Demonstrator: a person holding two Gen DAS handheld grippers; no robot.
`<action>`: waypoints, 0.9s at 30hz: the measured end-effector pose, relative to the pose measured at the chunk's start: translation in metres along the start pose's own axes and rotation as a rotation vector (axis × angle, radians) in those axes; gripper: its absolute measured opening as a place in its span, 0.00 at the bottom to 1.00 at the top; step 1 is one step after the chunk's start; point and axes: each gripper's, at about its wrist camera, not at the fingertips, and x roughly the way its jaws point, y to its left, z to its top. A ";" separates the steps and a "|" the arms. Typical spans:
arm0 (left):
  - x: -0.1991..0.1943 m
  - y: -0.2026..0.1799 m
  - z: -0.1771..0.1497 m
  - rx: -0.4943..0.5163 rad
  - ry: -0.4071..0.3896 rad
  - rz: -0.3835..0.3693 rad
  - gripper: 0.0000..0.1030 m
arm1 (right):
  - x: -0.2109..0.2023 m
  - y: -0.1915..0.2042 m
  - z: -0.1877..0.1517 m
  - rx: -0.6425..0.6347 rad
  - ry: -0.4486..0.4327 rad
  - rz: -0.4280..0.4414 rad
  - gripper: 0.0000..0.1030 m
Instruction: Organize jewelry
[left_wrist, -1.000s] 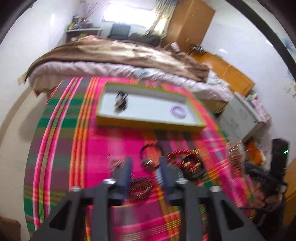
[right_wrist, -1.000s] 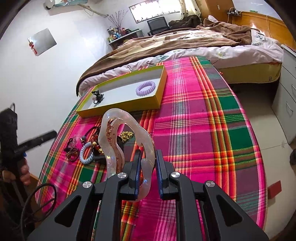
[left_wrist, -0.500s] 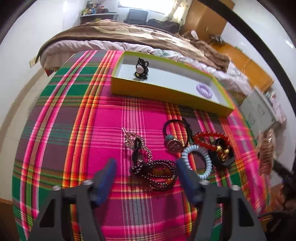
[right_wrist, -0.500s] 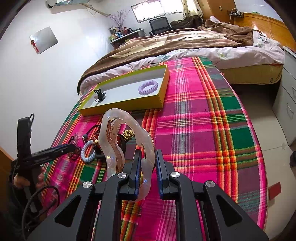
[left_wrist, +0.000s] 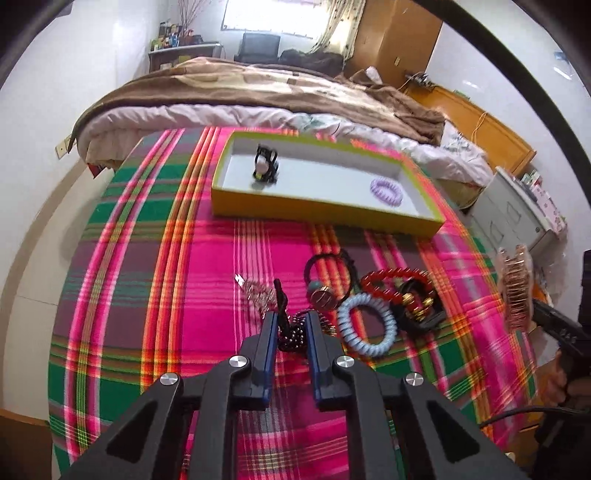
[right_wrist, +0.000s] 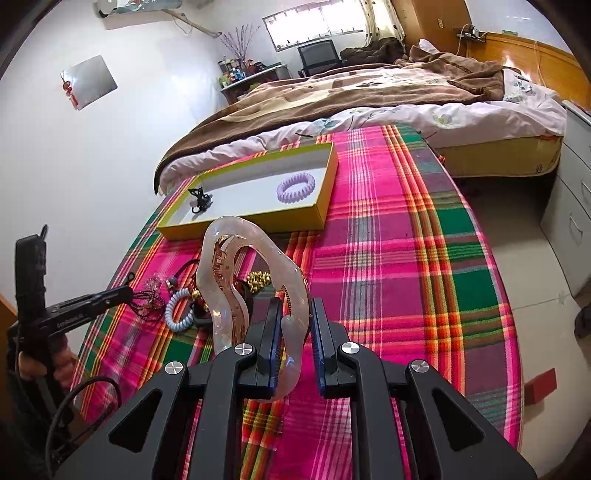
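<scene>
My right tool (right_wrist: 293, 325), matt black plastic with blue pads, grips a glossy translucent plastic hair claw (right_wrist: 236, 280). My left tool (left_wrist: 290, 332) closes on a shiny dark beaded bracelet (left_wrist: 295, 330). Beside the bracelet lie a smooth pale-blue plastic coil tie (left_wrist: 367, 325) and glossy red beads (left_wrist: 391, 280), on the table's woven plaid cloth (left_wrist: 207, 280).

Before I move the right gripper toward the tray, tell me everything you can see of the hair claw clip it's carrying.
The hair claw clip is large, with a wavy looped outline in glossy, translucent pale pink plastic and rose-gold teeth along its inner edge. It stands roughly upright above the plaid cloth, clamped at its lower end between the right gripper fingers, nothing else touching it. In the left wrist view it appears at the far right, off the table.
</scene>
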 end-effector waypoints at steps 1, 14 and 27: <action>-0.005 -0.001 0.003 -0.002 -0.013 -0.005 0.13 | -0.001 0.000 0.002 -0.002 -0.003 0.000 0.15; -0.029 -0.011 0.064 0.017 -0.108 -0.066 0.13 | -0.003 0.015 0.057 -0.052 -0.061 -0.017 0.15; 0.023 -0.016 0.139 0.034 -0.108 -0.104 0.14 | 0.065 0.010 0.122 -0.082 -0.008 -0.090 0.15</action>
